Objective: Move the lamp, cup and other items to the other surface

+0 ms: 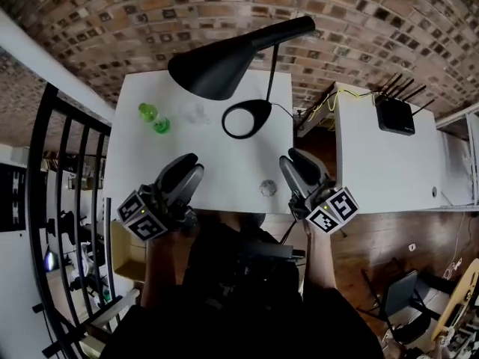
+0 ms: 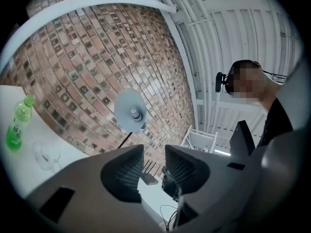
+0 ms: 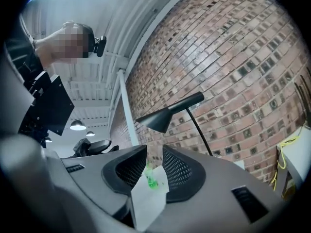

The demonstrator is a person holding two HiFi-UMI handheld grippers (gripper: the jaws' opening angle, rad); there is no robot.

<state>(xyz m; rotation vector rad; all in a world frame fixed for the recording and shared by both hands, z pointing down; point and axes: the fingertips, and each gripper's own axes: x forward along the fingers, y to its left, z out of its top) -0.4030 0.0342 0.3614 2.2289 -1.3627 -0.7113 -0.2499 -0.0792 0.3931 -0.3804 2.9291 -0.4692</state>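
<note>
Left claw [image 1: 190, 163] and right claw [image 1: 293, 158] are both spread and empty at the surface's [image 1: 224, 172] near edge, while lamp [image 1: 224, 67], cup [image 1: 194, 112] and bottle [image 1: 154, 118] stand farther back.

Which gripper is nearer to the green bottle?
Left. The left gripper is short of the green bottle, slightly to its right; the right gripper is much further right, past the lamp base.

lamp [image 1: 217, 69] at table [image 1: 150, 167] back, bottle [image 1: 155, 118] left of it, router [image 1: 394, 115] on right surface [image 1: 374, 167]
</note>
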